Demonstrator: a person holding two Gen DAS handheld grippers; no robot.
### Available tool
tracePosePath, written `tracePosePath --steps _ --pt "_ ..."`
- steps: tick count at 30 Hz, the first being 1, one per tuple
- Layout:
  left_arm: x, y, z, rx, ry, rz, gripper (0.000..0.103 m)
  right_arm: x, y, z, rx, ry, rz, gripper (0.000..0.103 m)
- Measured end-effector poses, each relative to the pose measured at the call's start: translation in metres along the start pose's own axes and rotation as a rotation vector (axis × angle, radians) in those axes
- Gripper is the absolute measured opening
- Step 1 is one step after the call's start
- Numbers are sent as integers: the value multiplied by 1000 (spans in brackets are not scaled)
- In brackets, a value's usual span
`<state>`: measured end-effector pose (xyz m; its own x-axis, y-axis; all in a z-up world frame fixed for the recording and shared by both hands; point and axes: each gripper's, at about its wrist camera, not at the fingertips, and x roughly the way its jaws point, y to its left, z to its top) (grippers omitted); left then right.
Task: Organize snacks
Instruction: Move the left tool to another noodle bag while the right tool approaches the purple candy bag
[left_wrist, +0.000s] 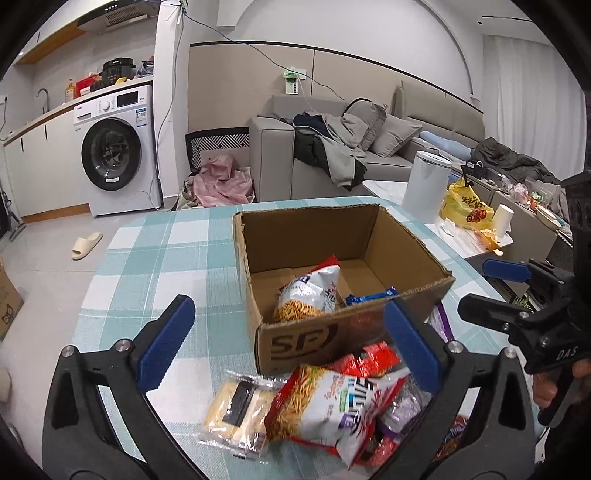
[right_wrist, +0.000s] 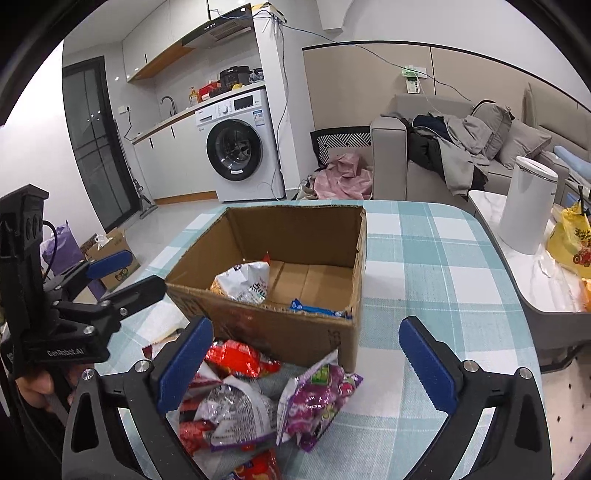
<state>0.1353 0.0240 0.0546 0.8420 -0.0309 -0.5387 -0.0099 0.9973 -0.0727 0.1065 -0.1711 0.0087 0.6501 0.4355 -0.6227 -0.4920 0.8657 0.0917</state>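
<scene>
An open cardboard box (left_wrist: 306, 339) (right_wrist: 295, 332) stands on the checked table. Inside lie a white noodle-snack bag (left_wrist: 308, 291) (right_wrist: 243, 280) and a blue wrapper (left_wrist: 371, 296) (right_wrist: 317, 308). In front of the box is a heap of snacks: a white and red snack bag (left_wrist: 332, 406), a clear cracker pack (left_wrist: 236, 410), a red bag (right_wrist: 240, 358), a purple bag (right_wrist: 317, 398) and a silver bag (right_wrist: 236, 410). My left gripper (left_wrist: 291, 347) is open above the heap, empty. My right gripper (right_wrist: 306, 365) is open above the purple bag, empty.
The table (right_wrist: 436, 266) has a teal checked cloth. A second low table to the right holds a white canister (right_wrist: 526, 206) and a yellow bag (right_wrist: 570, 240). A sofa (left_wrist: 332, 147), a washing machine (left_wrist: 114, 147) and a slipper (left_wrist: 86, 245) are beyond.
</scene>
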Motion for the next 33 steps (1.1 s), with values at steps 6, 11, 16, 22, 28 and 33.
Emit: tracePosePath --steps 6,11,16,22,28,33 --pt "-18 2 -16 11 9 -3 102 -6 -1 -15 6 13 -4 103" --pt "-24 3 -30 13 27 -16 102 -6 -4 -23 26 32 3 103" --pt "-25 2 -42 24 55 -15 102 -7 -12 -33 51 48 11 103" --pt "-15 -1 -47 30 79 -28 102 -4 -17 -40 68 69 7 103" --pt "-3 -4 -51 32 111 -41 102 8 -21 -46 95 115 15 103" --pt "8 -3 -55 25 146 -59 102 21 -27 -51 138 150 17 103"
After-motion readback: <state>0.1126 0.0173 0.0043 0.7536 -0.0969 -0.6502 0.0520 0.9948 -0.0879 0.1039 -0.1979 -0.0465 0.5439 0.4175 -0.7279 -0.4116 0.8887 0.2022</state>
